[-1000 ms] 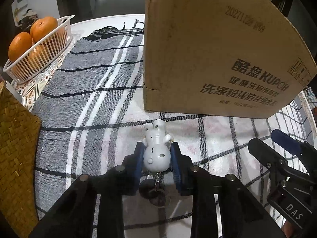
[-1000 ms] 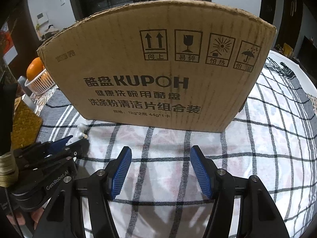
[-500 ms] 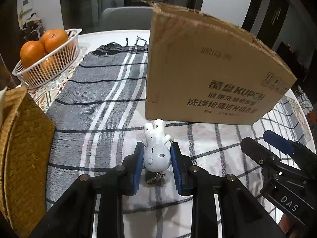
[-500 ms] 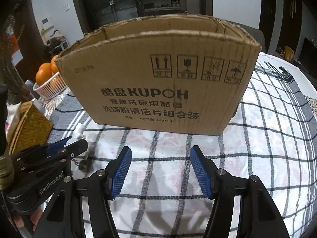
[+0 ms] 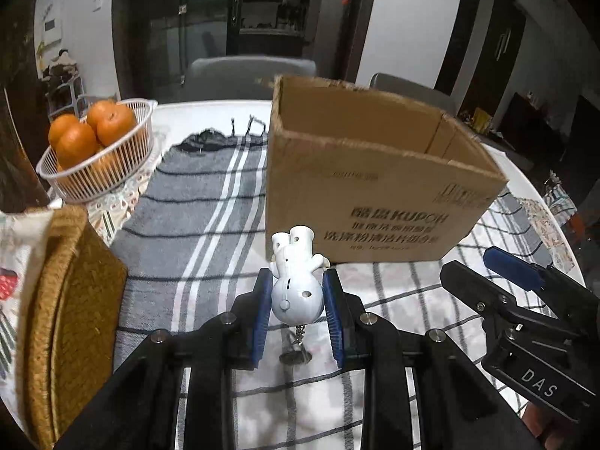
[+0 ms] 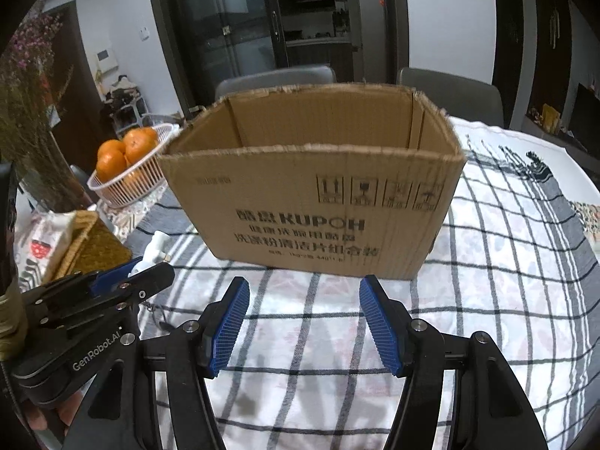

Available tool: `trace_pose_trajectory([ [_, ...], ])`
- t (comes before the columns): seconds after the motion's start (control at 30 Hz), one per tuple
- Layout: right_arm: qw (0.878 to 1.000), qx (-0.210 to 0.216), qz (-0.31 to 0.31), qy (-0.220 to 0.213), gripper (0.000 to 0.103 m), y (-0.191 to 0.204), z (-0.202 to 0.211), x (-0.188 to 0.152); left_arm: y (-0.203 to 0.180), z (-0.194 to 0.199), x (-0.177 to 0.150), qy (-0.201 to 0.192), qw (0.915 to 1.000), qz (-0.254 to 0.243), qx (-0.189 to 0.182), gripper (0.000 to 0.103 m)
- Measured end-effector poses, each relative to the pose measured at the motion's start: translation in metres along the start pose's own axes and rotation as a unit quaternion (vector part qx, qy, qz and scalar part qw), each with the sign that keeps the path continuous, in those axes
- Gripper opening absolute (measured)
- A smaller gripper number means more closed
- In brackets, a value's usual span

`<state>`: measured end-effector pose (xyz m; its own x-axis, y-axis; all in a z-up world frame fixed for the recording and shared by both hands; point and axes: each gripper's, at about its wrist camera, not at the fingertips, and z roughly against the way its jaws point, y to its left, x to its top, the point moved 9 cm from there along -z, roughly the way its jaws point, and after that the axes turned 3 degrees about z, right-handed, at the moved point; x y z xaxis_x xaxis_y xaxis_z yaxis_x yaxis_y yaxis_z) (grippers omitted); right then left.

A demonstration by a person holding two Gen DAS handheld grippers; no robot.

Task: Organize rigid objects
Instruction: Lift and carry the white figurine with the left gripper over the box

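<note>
Far left: one woven basket [image 5: 71, 300] and one white wire basket [image 5: 101, 172] with at least three oranges [image 5: 110, 122]. Centre: one white figurine keychain [image 5: 296, 285], clamped head-down in the left gripper [image 5: 296, 303], lifted clear of the checked tablecloth [image 5: 405, 292], just before one open cardboard box [image 5: 371, 187]. Right: right gripper [image 6: 303, 322], parted and holding nothing.

Cardboard box [image 5: 375, 202]: plain brown, with black print and four black symbols on its front.
Cloth left of the box [image 5: 195, 206]: grey — white stripes and thin black lines.
Cloth in front of the box [image 6: 487, 281]: white with a black check.
Figurine [image 5: 296, 288]: white.
Gripper pads [image 6: 378, 322]: blue, ribbed — on black fingers.
Basket left of the box [image 5: 101, 172]: white wire; its fruit [image 5: 108, 122] is orange.
Woven box [image 5: 71, 300]: tan straw.
</note>
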<state>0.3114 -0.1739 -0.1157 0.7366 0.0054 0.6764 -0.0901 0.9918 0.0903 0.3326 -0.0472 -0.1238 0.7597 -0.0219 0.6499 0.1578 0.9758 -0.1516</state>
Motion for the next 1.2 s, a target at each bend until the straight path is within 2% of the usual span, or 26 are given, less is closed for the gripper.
trace_pose_trajectory([
  [0.53, 0.998, -0.003, 0.003, -0.07, 0.062, -0.001, 0.053, 0.039, -0.024, 0.048, 0.044, -0.066, 0.9972, -0.027, -0.023, 0.028],
  [1.2, 0.992, -0.014, 0.011, -0.127, 0.062, -0.002, 0.076, 0.092, -0.038, 0.067, 0.101, -0.116, 0.992, -0.039, -0.031, 0.028],
])
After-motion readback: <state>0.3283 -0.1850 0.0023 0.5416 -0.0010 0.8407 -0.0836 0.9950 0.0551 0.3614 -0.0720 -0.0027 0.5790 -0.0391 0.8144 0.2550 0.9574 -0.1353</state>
